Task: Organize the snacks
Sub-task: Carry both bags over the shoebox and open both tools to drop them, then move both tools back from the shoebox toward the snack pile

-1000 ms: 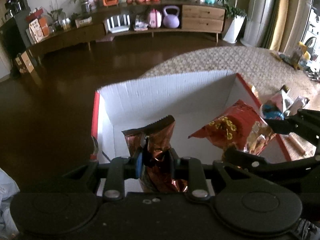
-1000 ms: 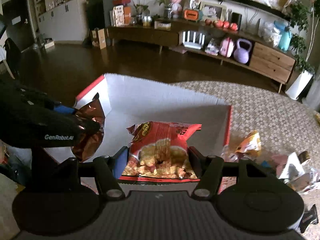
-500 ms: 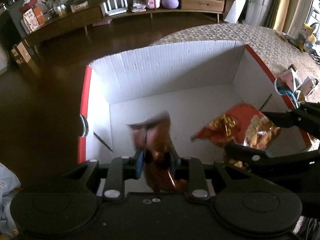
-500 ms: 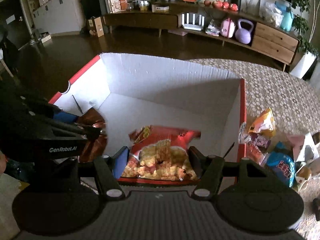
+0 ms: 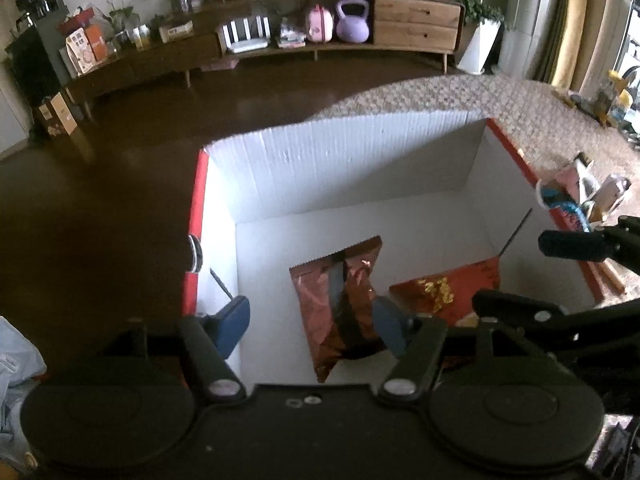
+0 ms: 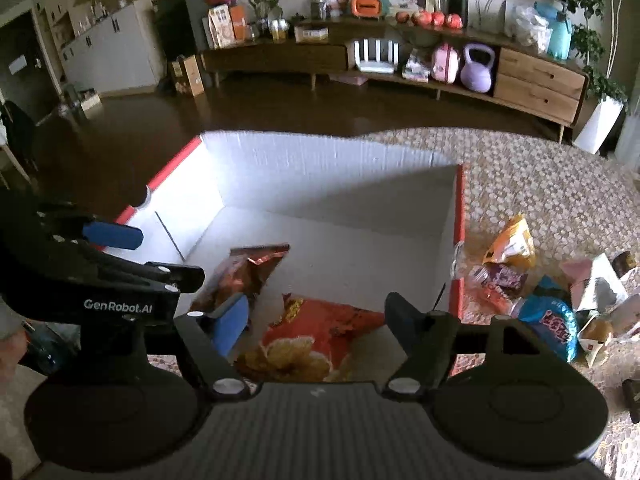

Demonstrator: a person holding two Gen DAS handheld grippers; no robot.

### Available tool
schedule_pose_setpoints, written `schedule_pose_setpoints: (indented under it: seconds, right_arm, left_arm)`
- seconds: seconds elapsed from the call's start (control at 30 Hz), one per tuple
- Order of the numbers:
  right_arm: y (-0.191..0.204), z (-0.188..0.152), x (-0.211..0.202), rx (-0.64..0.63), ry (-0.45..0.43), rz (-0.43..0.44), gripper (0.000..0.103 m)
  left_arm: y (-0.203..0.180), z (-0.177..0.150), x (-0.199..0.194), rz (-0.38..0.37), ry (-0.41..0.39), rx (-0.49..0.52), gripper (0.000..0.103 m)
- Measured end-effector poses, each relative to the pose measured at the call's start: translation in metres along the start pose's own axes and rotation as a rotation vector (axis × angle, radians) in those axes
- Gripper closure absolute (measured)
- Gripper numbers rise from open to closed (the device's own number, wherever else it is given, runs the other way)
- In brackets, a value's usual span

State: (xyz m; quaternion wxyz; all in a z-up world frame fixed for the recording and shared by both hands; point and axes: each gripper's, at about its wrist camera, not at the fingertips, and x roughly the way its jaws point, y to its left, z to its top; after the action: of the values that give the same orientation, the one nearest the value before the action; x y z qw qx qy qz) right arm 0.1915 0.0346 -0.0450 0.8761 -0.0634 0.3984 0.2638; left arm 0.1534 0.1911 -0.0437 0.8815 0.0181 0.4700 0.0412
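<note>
We had just opened both hand-held grippers, the left hand-held gripper (image 5: 310, 326) and right hand-held gripper (image 6: 316, 320) now wide and empty, dropping the brown bag (image 5: 340, 304) and red bag (image 6: 312, 340) into the box (image 5: 340, 168), while more snacks (image 6: 508, 240) waited on the rug (image 6: 540, 184).

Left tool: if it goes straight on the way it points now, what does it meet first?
Probably the brown snack bag lying in the box, just ahead of the open left tool; depth is unclear.

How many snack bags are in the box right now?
2: a brown foil bag lying mid-floor of the box, and a red bag right of it. More could be hidden beneath the grippers.
</note>
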Motion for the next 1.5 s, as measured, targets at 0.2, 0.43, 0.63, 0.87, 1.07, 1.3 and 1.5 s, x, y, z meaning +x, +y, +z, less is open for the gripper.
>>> schedule_pose_setpoints:
  seconds: [0.2, 0.43, 0.63, 0.87, 1.07, 1.3, 1.5]
  right_arm:
    - [-0.004, -0.003, -0.029, 0.025, -0.045, -0.001, 0.02]
    - [-0.013, -0.009, -0.068, 0.062, -0.104, -0.002, 0.019]
    - [-0.024, -0.017, -0.101, 0.102, -0.152, 0.006, 0.019]
    - [-0.045, -0.033, -0.137, 0.149, -0.207, -0.026, 0.004]
    - [-0.066, -0.048, -0.16, 0.168, -0.251, -0.067, 0.0]
    - [-0.098, -0.075, -0.178, 0.19, -0.325, -0.133, 0.0]
    - [-0.139, -0.1, -0.189, 0.24, -0.363, -0.205, 0.0]
  left_arm:
    - [-0.004, -0.002, -0.027, 0.0, -0.068, -0.001, 0.023]
    - [-0.019, -0.004, -0.057, -0.026, -0.144, 0.011, 0.016]
    - [-0.037, -0.007, -0.078, -0.054, -0.193, 0.006, 0.014]
    - [-0.06, -0.011, -0.096, -0.092, -0.245, 0.007, 0.009]
    - [-0.087, -0.016, -0.104, -0.125, -0.279, 0.021, 0.001]
    - [-0.126, -0.024, -0.106, -0.165, -0.327, 0.039, 0.0]
    - [-0.163, -0.027, -0.097, -0.199, -0.323, 0.059, 0.0]
